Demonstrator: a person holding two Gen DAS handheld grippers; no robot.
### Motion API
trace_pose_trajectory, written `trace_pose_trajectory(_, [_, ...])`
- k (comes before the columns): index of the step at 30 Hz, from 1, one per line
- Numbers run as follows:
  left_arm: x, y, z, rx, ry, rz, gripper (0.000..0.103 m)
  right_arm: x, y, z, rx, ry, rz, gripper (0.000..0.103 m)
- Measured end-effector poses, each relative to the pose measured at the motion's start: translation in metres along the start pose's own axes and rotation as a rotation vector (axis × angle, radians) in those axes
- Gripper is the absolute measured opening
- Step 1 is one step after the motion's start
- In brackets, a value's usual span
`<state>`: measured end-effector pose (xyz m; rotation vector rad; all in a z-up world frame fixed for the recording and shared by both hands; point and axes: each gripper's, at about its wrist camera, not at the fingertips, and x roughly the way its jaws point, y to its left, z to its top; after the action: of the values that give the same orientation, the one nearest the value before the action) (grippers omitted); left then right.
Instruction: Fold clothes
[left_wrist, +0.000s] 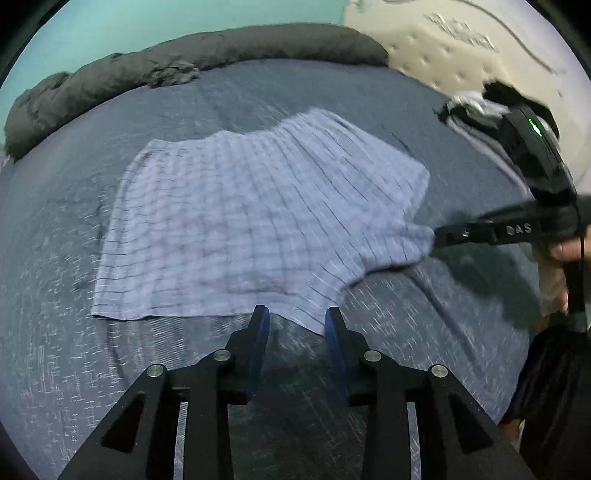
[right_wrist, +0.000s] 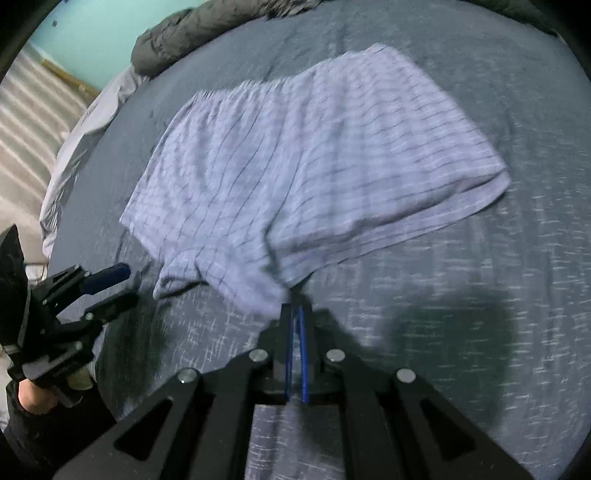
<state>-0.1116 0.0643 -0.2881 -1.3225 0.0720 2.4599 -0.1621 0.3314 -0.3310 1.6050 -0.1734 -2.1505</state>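
Note:
Light blue plaid shorts (left_wrist: 251, 206) lie spread flat on the dark blue-grey bed cover (left_wrist: 74, 332). My right gripper (right_wrist: 295, 307) is shut on one leg-hem corner of the shorts (right_wrist: 314, 155), and the cloth bunches up at its tips. From the left wrist view, the right gripper (left_wrist: 439, 236) comes in from the right, pinching that corner. My left gripper (left_wrist: 296, 312) is open and hangs just short of the near hem, with nothing between its blue pads (left_wrist: 263, 325). The right wrist view shows the left gripper (right_wrist: 130, 283) a short gap away from the cloth.
A rolled dark grey duvet (left_wrist: 184, 62) lines the far edge of the bed. A pile of black and white clothes (left_wrist: 476, 107) sits at the right, in front of a beige tufted mattress (left_wrist: 443, 51). A pale sheet (right_wrist: 85, 122) hangs over the bed's left edge.

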Motion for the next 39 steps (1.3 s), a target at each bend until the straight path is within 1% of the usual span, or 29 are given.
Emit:
trace_pose_trajectory(3, [-0.002, 0.019, 0.004, -0.076, -0.028, 0.014, 0.035, -0.015, -0.001, 0.006, -0.001, -0.051, -0.011, 0.004])
trace_pose_trajectory(5, [-0.003, 0.035, 0.005, -0.138, -0.042, 0.021, 0.035, -0.019, 0.005, 0.011, -0.015, -0.082, 0.002, 0.004])
trace_pose_trajectory(7, [-0.006, 0.053, 0.003, -0.199, -0.056, 0.046, 0.042, -0.022, 0.011, 0.017, -0.029, -0.113, 0.014, 0.004])
trace_pose_trajectory(9, [-0.008, 0.071, 0.000, -0.255, -0.068, 0.070, 0.045, -0.017, 0.019, 0.023, -0.048, -0.122, 0.027, 0.004])
trace_pose_trajectory(10, [-0.008, 0.081, -0.001, -0.285, -0.073, 0.083, 0.049, -0.012, 0.023, 0.026, -0.058, -0.121, 0.031, 0.004])
trace_pose_trajectory(12, [-0.009, 0.102, -0.003, -0.336, -0.081, 0.103, 0.052, 0.001, 0.026, 0.028, -0.073, -0.091, 0.022, 0.004])
trace_pose_trajectory(16, [-0.008, 0.144, -0.008, -0.442, -0.083, 0.133, 0.052, 0.024, 0.026, 0.021, -0.082, -0.023, -0.007, 0.004])
trace_pose_trajectory(19, [-0.006, 0.164, -0.011, -0.485, -0.072, 0.153, 0.052, 0.026, 0.020, 0.017, -0.058, -0.009, 0.001, 0.004])
trace_pose_trajectory(21, [-0.005, 0.170, -0.012, -0.493, -0.065, 0.160, 0.052, 0.019, 0.016, 0.016, -0.046, -0.032, 0.008, 0.004])
trace_pose_trajectory(23, [-0.003, 0.173, -0.013, -0.501, -0.059, 0.151, 0.052, 0.008, 0.012, 0.017, -0.029, -0.068, 0.020, 0.004])
trace_pose_trajectory(27, [0.003, 0.177, -0.016, -0.526, -0.047, 0.121, 0.052, -0.022, -0.005, 0.023, 0.033, -0.200, 0.032, 0.004])
trace_pose_trajectory(28, [0.005, 0.176, -0.016, -0.529, -0.044, 0.119, 0.052, -0.028, -0.010, 0.024, 0.051, -0.235, 0.029, 0.005])
trace_pose_trajectory(30, [0.008, 0.176, -0.017, -0.534, -0.038, 0.110, 0.052, -0.036, -0.022, 0.026, 0.097, -0.285, 0.021, 0.018])
trace_pose_trajectory(31, [0.009, 0.175, -0.018, -0.538, -0.037, 0.106, 0.052, -0.040, -0.031, 0.025, 0.132, -0.310, 0.024, 0.029])
trace_pose_trajectory(32, [0.011, 0.176, -0.018, -0.544, -0.036, 0.107, 0.051, -0.042, -0.040, 0.024, 0.167, -0.333, 0.028, 0.036])
trace_pose_trajectory(35, [0.014, 0.178, -0.019, -0.560, -0.037, 0.110, 0.051, -0.043, -0.063, 0.018, 0.255, -0.369, 0.023, 0.036])
trace_pose_trajectory(39, [0.015, 0.179, -0.019, -0.566, -0.042, 0.110, 0.051, -0.040, -0.082, 0.010, 0.310, -0.378, -0.021, 0.040])
